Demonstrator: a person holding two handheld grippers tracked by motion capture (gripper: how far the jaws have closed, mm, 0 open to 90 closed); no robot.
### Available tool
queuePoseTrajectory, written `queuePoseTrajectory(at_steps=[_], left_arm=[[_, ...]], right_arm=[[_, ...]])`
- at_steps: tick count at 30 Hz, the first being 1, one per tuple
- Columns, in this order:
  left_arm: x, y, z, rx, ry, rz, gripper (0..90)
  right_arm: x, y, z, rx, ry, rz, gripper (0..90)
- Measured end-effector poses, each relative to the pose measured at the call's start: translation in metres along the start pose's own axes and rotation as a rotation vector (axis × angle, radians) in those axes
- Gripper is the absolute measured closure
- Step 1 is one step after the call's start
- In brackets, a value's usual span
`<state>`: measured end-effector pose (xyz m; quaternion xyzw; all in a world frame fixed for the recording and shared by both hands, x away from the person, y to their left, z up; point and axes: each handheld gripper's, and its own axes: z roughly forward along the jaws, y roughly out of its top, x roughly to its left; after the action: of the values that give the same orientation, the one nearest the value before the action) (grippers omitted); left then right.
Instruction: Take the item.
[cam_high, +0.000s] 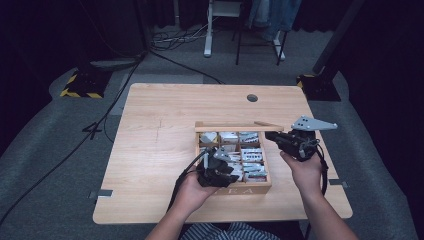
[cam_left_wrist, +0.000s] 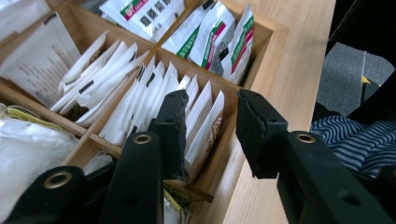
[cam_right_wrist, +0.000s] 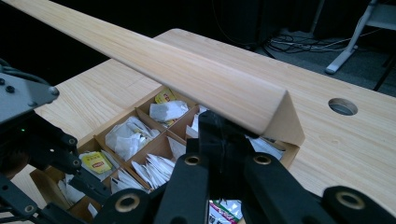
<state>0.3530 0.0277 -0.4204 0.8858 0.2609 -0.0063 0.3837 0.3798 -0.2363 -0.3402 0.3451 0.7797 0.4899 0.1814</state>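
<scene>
On the table (cam_high: 150, 130) stands a wooden box (cam_high: 240, 190) of tea bags, divided into small compartments, its lid (cam_high: 235, 127) raised on edge along the far side. The high view gives the layout: the left gripper (cam_high: 220, 170) is down in the near-left corner of the box, the right gripper (cam_high: 280, 137) at the far-right corner by the lid, and the two hands well apart.

The left gripper view adds what the high view cannot resolve. Its jaws stand apart, one dipped among the upright white bags (cam_left_wrist: 154, 93) of a near compartment, the other out over the box wall (cam_left_wrist: 224, 140) and the table beside it. A few bags and the wall lie between them, but the pads press on nothing I can make out, so the left gripper (cam_left_wrist: 205, 135) is released (though not wide). Packets (cam_left_wrist: 210, 42) with green and red print fill the next compartment, and a striped sleeve or shirt (cam_left_wrist: 350, 140) shows at the right.

The right gripper view looks along the underside of the lid (cam_right_wrist: 187, 70), which slants across the frame above the box (cam_right_wrist: 112, 135). The right gripper (cam_right_wrist: 224, 140) has its jaws clenched together at the lid's near end; whether they pinch its edge or only rest beneath it I cannot tell. Yellow-labelled bags (cam_right_wrist: 95, 162) show here, and the left gripper (cam_right_wrist: 42, 154) at the left edge.
</scene>
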Motion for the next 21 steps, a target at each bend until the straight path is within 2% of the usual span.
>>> queuePoseTrajectory(at_steps=[6,15,16,18,19,21], left_arm=[[0.0004,-0.0009,0.0039,0.025,-0.005,0.01,68.8],[0.0065,-0.0041,0.0068,0.036,-0.004,-0.006,78.5],[0.0069,-0.0046,0.0076,0.039,-0.007,-0.004,78.5],[0.0064,-0.005,0.0086,0.039,-0.013,0.003,86.8],[0.0048,-0.005,0.0085,0.045,-0.006,0.028,88.5],[0.0042,-0.0049,0.0085,0.046,-0.005,0.036,89.7]], right_arm=[[-0.0003,0.0003,0.0001,0.0,0.0,0.0,90.0],[-0.0006,0.0005,0.0001,-0.001,0.002,-0.003,90.0],[-0.0007,0.0005,0.0002,-0.001,0.002,-0.002,90.0],[-0.0007,0.0005,0.0002,-0.001,0.002,-0.003,90.0],[-0.0009,0.0006,0.0002,-0.001,0.002,-0.004,90.0],[-0.0009,0.0006,0.0002,-0.001,0.002,-0.003,90.0]])
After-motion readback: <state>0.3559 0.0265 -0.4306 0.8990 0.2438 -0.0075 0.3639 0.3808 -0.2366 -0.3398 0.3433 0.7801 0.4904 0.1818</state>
